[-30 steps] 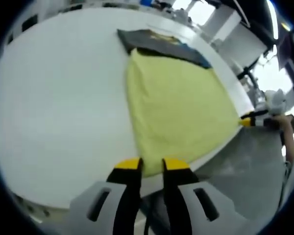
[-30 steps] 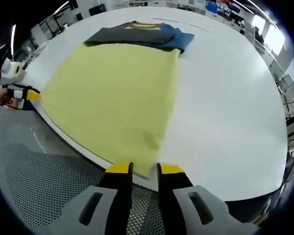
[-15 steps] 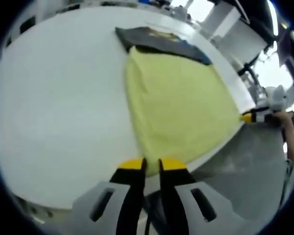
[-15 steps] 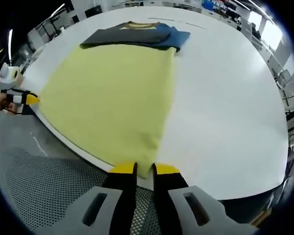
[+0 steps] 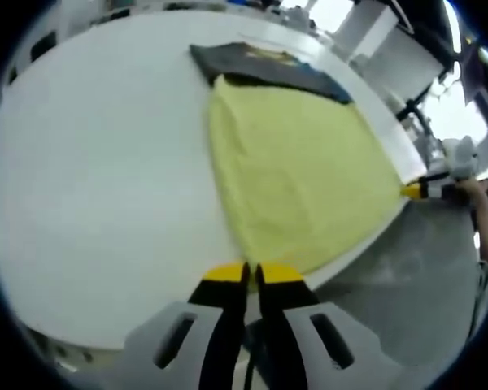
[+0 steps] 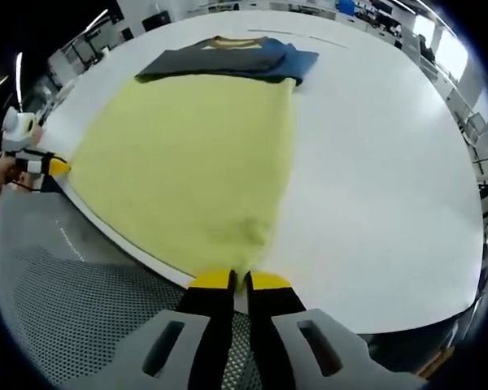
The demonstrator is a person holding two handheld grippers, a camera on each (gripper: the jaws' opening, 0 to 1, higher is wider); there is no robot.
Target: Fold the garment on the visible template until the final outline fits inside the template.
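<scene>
1. Nearest in my left gripper view, the left gripper (image 5: 250, 271) has its yellow-tipped jaws pinched together on the near corner of the yellow garment (image 5: 297, 175), right at the near edge of the white table (image 5: 98, 179).
2. In my right gripper view, the right gripper (image 6: 241, 280) is likewise clamped on the garment's other near corner, at the table edge (a thin sliver of cloth shows between the tips).
3. Below that edge I see grey perforated flooring (image 6: 73, 317).
4. The yellow garment lies flat on the table, spreading from the grippers toward the far side; a faint ripple sits just beyond the right gripper's tips.
5. Across the cloth, the other gripper comes into each view at the table edge: the right one at the right of my left gripper view, the left one at the left of my right gripper view, with a hand (image 6: 2, 180) behind it.
6. At the far end, a dark garment (image 6: 220, 58) with a blue part (image 6: 299, 62) touches the yellow cloth's far edge.
</scene>
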